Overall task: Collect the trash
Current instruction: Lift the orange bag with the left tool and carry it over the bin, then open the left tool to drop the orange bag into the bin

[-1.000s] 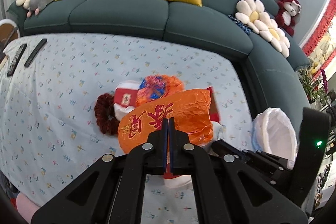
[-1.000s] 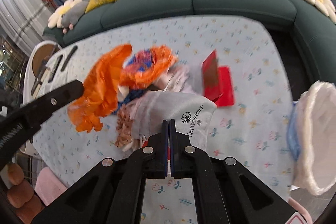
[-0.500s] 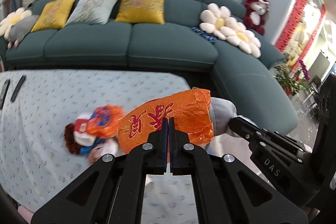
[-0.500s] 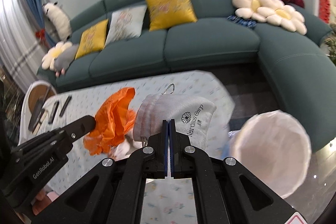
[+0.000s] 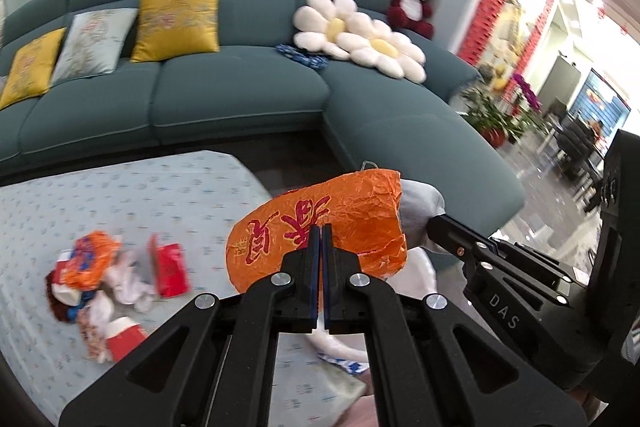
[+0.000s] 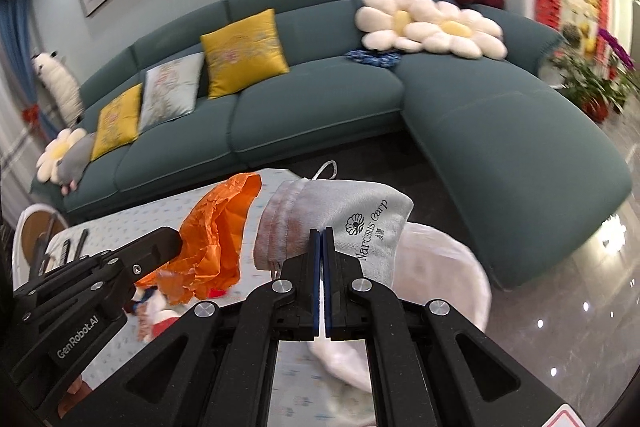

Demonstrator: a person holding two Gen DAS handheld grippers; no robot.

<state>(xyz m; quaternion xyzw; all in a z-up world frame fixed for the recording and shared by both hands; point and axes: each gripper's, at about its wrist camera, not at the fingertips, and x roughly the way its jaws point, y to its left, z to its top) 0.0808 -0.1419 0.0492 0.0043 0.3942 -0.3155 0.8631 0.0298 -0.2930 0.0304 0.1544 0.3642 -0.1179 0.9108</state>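
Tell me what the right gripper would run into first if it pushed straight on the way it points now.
Carrying the grey drawstring pouch, the right gripper points down toward the white-lined bin just beyond it. It would probably meet the bin's liner first, though depth is hard to judge in this fisheye view.

Readable markings, by item:

- Grey drawstring pouch (image 6: 360, 215): "Narcissus Carp" in dark letters beside a small round flower emblem, with a few tiny characters too small to read.
- Orange crinkled bag (image 5: 320, 227): large red Chinese characters, shown upside down; not legible to me.
- Left tongs (image 6: 92, 331), on the black arm: "GenRobot.AI" in white.
- Right tongs (image 5: 504, 311), on the black arm: "DAS" in white.
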